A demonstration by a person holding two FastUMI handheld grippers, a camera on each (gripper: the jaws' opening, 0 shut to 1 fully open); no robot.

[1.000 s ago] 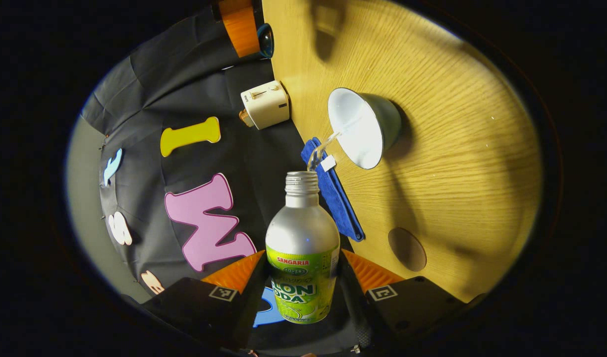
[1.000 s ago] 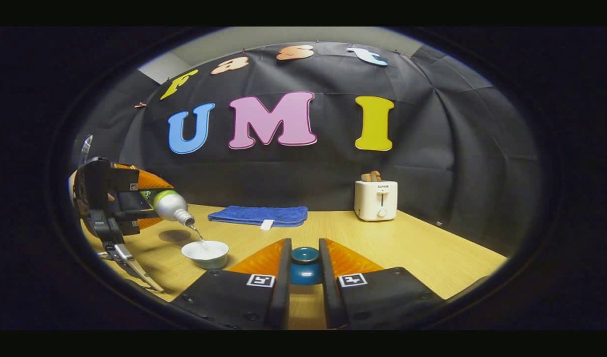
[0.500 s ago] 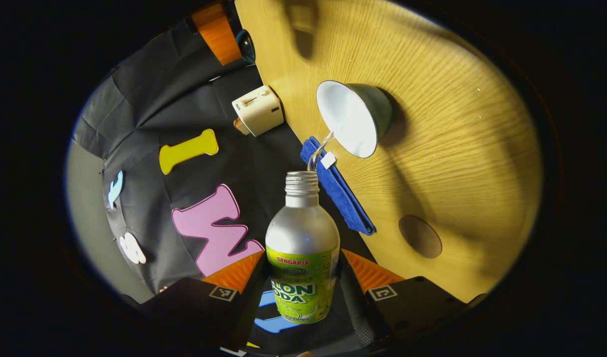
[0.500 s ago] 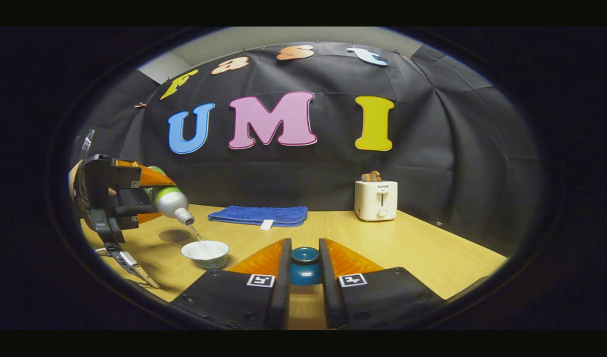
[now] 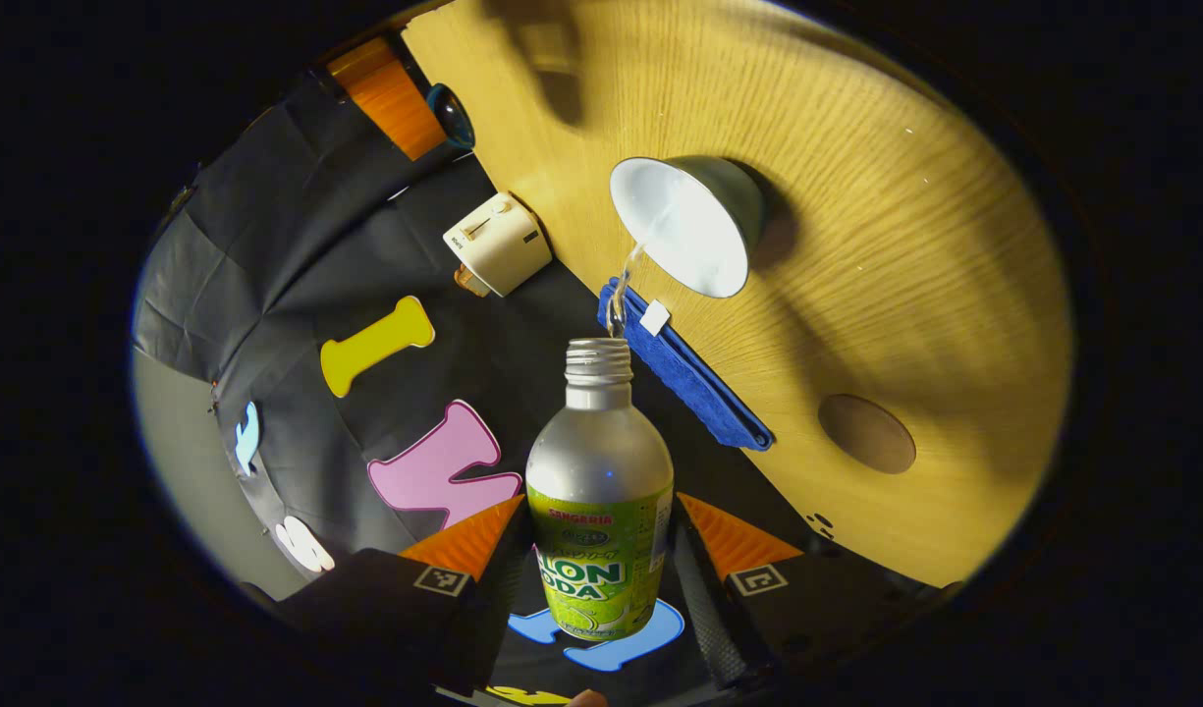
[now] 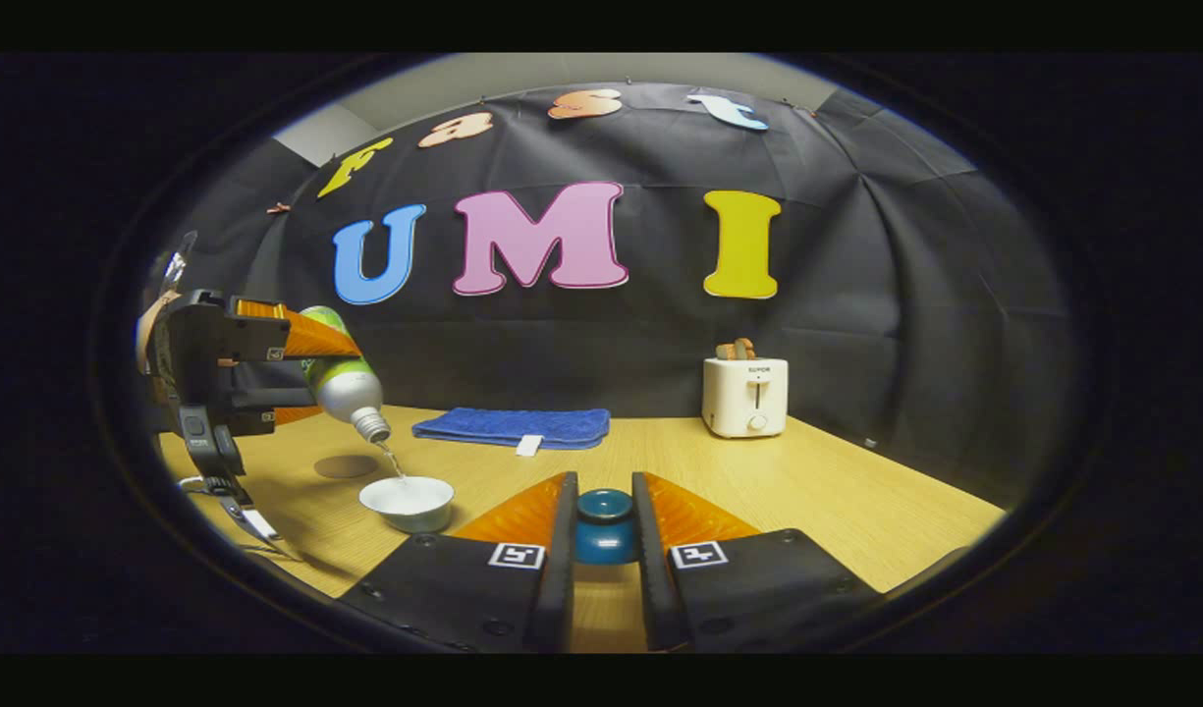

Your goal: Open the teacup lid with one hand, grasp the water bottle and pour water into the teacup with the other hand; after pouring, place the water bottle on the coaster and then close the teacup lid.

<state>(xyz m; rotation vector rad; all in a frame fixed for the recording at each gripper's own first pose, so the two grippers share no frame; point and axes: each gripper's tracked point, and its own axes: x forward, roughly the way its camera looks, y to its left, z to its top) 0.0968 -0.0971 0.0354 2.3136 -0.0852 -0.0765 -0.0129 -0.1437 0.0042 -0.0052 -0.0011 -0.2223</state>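
Observation:
My left gripper is shut on a silver water bottle with a green label, tipped steeply neck-down. A thin stream of water runs from its mouth into the white-lined teacup on the wooden table. In the right gripper view the same bottle hangs tilted above the teacup, held by the left gripper. My right gripper is shut on the blue teacup lid, held to the right of the cup. A round brown coaster lies flat beyond the cup, also the coaster.
A folded blue cloth lies along the table's back edge, and a white toaster stands at the back right. The wooden table ends at the black cloth wall. A hand holds the left gripper at the far left.
The left gripper has tipped the bottle steeper, raising its base; water keeps running into the teacup. The right gripper with the lid has not moved.

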